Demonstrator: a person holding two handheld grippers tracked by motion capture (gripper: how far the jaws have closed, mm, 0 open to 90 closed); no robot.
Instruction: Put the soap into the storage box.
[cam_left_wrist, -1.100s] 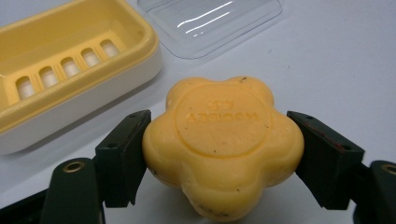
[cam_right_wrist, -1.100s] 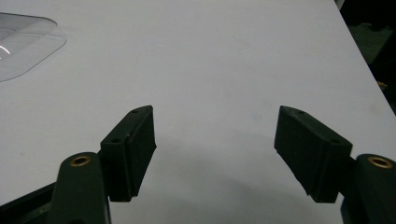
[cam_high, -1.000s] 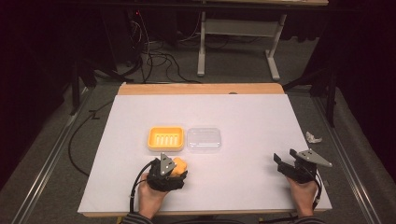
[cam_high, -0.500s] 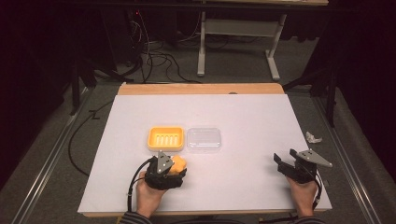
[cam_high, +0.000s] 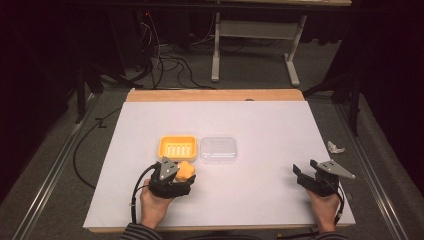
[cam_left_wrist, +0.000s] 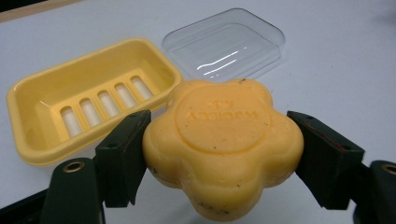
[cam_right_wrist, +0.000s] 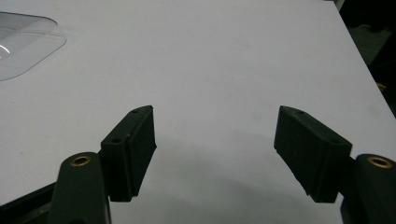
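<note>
right now the orange flower-shaped bar of soap (cam_left_wrist: 223, 144) sits pinched between the two black jaws of the left gripper (cam_high: 176, 176), one jaw pressed against each side, near the front of the white table (cam_high: 260, 120). whether it rests on the surface or hangs just above it, i cannot tell. just beyond it lies the yellow plastic soap dish with a slotted floor (cam_left_wrist: 88, 102), open and empty, and beside that the clear plastic lid (cam_left_wrist: 226, 44), lying apart from the dish.

off toward the table's other front corner, the right gripper (cam_high: 311, 176) hovers with its jaws spread wide and nothing between them, well apart from everything else.

the likely job is to set the soap into the dish. the hold is on rounded lobes, and soap is slick, so the bar could twist or squirt out if the squeeze slackens or the hand tilts on the way over. coming in too low could knock the light dish's near rim and shove it into the lid. letting go off-centre could leave the bar propped on the dish wall.
</note>
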